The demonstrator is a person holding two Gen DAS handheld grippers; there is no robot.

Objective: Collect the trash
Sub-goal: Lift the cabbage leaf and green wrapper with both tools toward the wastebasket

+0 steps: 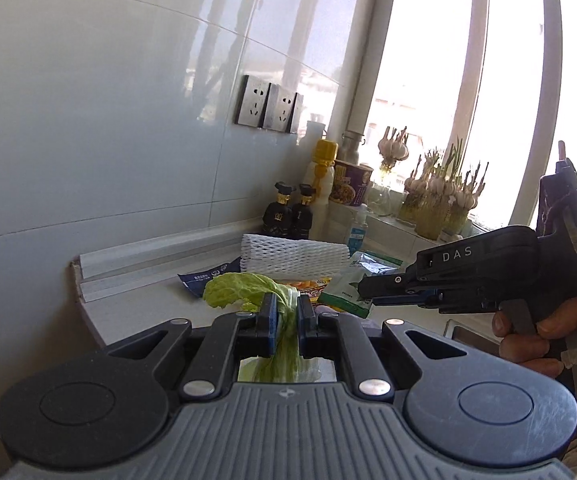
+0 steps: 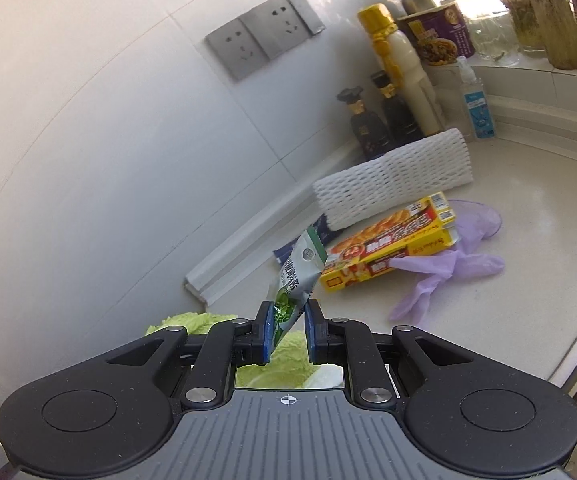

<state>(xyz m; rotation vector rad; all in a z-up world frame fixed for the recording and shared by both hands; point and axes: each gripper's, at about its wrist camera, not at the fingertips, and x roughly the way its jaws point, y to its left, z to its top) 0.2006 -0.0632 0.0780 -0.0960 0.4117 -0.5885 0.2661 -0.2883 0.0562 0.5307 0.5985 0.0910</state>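
My left gripper (image 1: 287,312) is shut on a limp green cabbage leaf (image 1: 240,290), which droops over and below the pads. In the left wrist view my right gripper (image 1: 368,298) comes in from the right, held by a hand, shut on a green-and-white packet (image 1: 346,288). The right wrist view shows that packet (image 2: 294,280) pinched between the right gripper's (image 2: 287,328) pads, standing up above the counter, with the cabbage leaf (image 2: 276,372) just below. On the counter lie a yellow food box (image 2: 392,246), a purple glove (image 2: 444,272), a white foam net sleeve (image 2: 392,176) and a dark blue wrapper (image 1: 204,278).
Dark bottles (image 2: 368,128), a white bottle with a gold cap (image 2: 404,72), a sanitizer bottle (image 2: 476,100) and a noodle cup (image 2: 436,32) stand along the tiled wall under the sockets (image 2: 260,36). Garlic jars (image 1: 440,204) line the window sill. A sink rim (image 1: 464,330) lies right.
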